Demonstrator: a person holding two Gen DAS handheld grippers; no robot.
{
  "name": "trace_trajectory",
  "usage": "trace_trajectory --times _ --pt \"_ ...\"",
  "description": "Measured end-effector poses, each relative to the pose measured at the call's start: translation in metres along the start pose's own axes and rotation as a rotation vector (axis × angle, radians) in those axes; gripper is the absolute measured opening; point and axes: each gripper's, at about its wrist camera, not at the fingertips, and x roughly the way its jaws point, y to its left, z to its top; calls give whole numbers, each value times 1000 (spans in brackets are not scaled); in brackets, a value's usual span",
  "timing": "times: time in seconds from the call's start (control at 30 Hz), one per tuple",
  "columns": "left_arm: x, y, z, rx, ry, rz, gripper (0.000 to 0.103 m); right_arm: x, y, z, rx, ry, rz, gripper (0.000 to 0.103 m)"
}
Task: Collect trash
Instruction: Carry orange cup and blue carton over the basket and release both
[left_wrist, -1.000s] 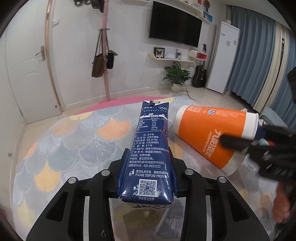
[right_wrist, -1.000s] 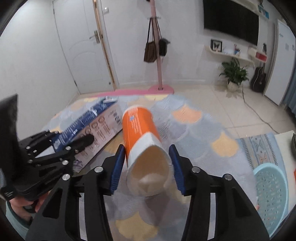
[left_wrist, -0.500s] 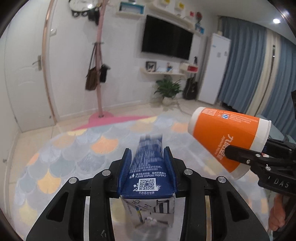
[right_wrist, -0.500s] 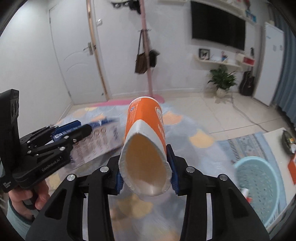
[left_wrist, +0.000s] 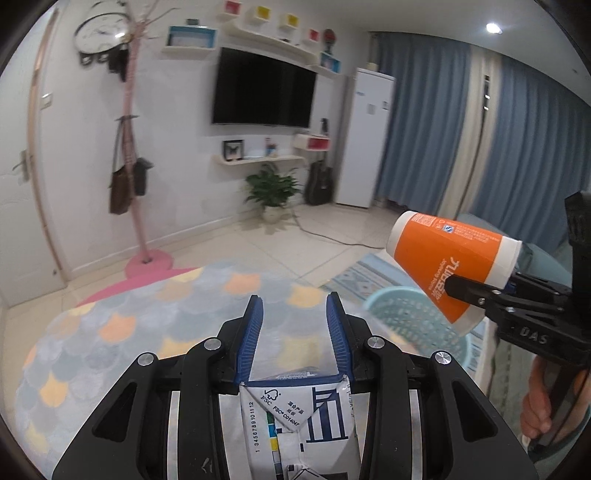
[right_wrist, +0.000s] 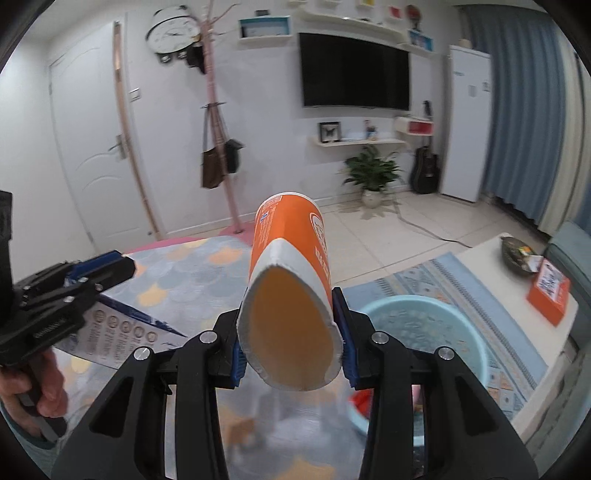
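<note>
My left gripper (left_wrist: 295, 310) is shut on a blue and white milk carton (left_wrist: 295, 417). The carton hangs down behind the fingertips, its folded bottom facing the camera. In the right wrist view that gripper (right_wrist: 99, 269) is at the left, with the carton (right_wrist: 122, 332) slanting down from it. My right gripper (right_wrist: 290, 306) is shut on an orange paper cup (right_wrist: 288, 258), squeezing its white rim into an oval, mouth toward the camera. The left wrist view shows the cup (left_wrist: 454, 258) in the air at the right. A light blue basket (right_wrist: 480, 350) stands on the floor just beyond both grippers.
The basket rim (left_wrist: 388, 291) lies ahead and to the right, with a red scrap (right_wrist: 360, 402) inside. A low white table (right_wrist: 517, 258) carries an orange box (right_wrist: 548, 291) and a dish. A pink coat stand (left_wrist: 138, 221) rises beyond the scalloped rug (left_wrist: 147, 314). Hands hold both handles.
Both grippers rose off the rug and swung right toward the basket. The carton tipped from pointing forward to hanging below the left fingers. The cup went up with the right gripper.
</note>
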Motion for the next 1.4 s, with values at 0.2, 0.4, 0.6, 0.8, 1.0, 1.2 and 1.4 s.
trace_trajectory --times 0.2,0.4,0.6,0.8,1.0,1.2,1.4 --pt "15 -52 25 90 -23 -62 35 -7 -45 -7 78 -9 -60 37" --pt "39 -105 48 152 -45 -128 35 12 -94 -31 198 72 -148 37" --pt "79 -140 56 164 -23 -176 35 40 -141 -60 348 194 -182 37" --pt "139 -159 43 146 47 -199 35 65 -154 -83 409 292 -201 41" --pt "188 -165 25 109 150 -216 37 76 -162 -92 395 337 -285 42" --pt "188 -153 19 77 161 -198 73 70 -169 -97 429 319 -278 53" --pt "167 -130 14 38 149 -153 76 56 -167 -94 450 295 -279 54"
